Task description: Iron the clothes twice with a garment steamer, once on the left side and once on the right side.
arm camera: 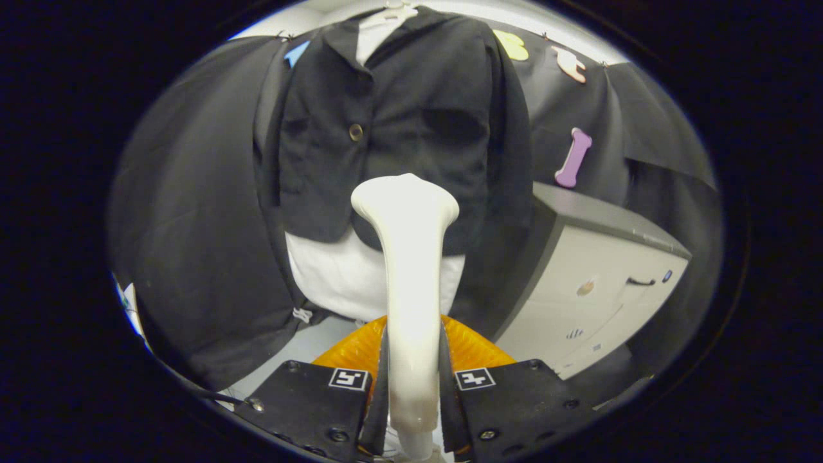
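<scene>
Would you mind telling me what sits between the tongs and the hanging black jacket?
In the gripper view, the tongs are shut on the white steamer, whose flared head rises toward the black jacket. A white shirt hem hangs below the jacket.

Tool (411, 379): black blocks, square markers, screws

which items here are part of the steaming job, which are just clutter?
Job:
- white plastic garment steamer, held between the gripper fingers
- black button-front jacket hanging over a white undershirt, just beyond the steamer head

Clutter:
- grey-topped white cabinet beside the jacket
- orange ribbed piece behind the fingers; cannot tell what it is
</scene>
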`<control>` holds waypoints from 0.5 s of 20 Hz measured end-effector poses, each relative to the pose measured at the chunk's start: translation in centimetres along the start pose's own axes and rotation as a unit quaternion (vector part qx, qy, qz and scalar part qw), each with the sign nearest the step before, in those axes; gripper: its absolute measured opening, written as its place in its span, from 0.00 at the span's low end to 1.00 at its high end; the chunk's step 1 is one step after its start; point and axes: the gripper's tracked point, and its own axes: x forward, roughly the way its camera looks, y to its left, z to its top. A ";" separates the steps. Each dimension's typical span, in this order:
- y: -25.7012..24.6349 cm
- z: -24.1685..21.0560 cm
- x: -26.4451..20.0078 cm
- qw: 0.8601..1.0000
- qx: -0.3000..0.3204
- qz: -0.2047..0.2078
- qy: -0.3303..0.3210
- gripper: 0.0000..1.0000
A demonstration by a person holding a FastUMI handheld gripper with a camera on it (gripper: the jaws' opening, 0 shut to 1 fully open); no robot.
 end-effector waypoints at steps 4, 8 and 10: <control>2.0 10.6 -3.1 0.993 0.000 0.017 -0.117 0.36; 4.1 21.0 -5.6 0.974 -0.004 0.039 -0.224 0.36; 5.3 25.0 -6.3 0.962 -0.007 0.054 -0.267 0.36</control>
